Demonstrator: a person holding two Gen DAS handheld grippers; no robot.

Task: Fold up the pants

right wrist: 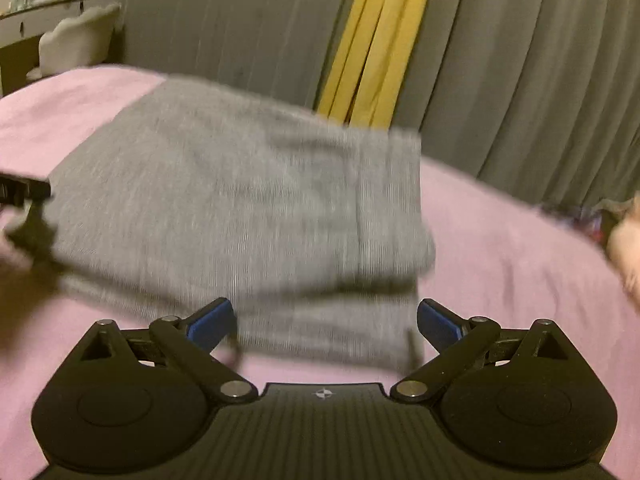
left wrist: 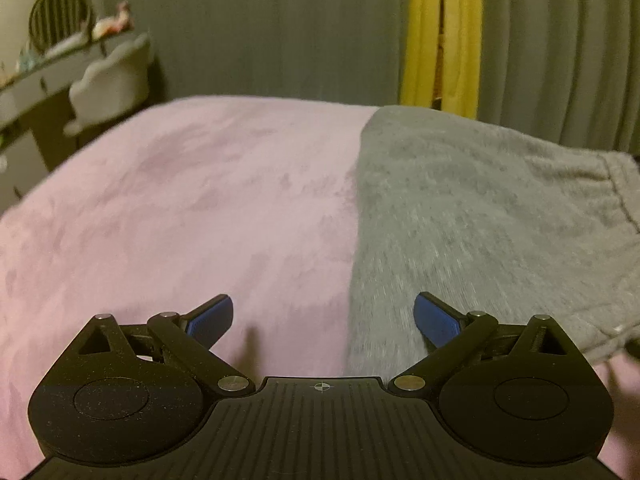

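Note:
The grey pants (left wrist: 472, 216) lie folded in layers on the pink bed cover (left wrist: 180, 208). In the right wrist view the pants (right wrist: 240, 208) form a stacked rectangle with layered edges nearest me. My left gripper (left wrist: 323, 316) is open and empty, over the left edge of the pants. My right gripper (right wrist: 326, 322) is open and empty, just in front of the near edge of the pants. The left gripper's tip (right wrist: 24, 192) shows at the far left of the right wrist view, by the pants' left side.
Grey curtains (left wrist: 260, 28) with a yellow strip (left wrist: 440, 32) hang behind the bed. A desk (left wrist: 48, 76) with a pale chair (left wrist: 108, 80) stands at the far left. A dark patterned item (right wrist: 580, 216) lies at the bed's right edge.

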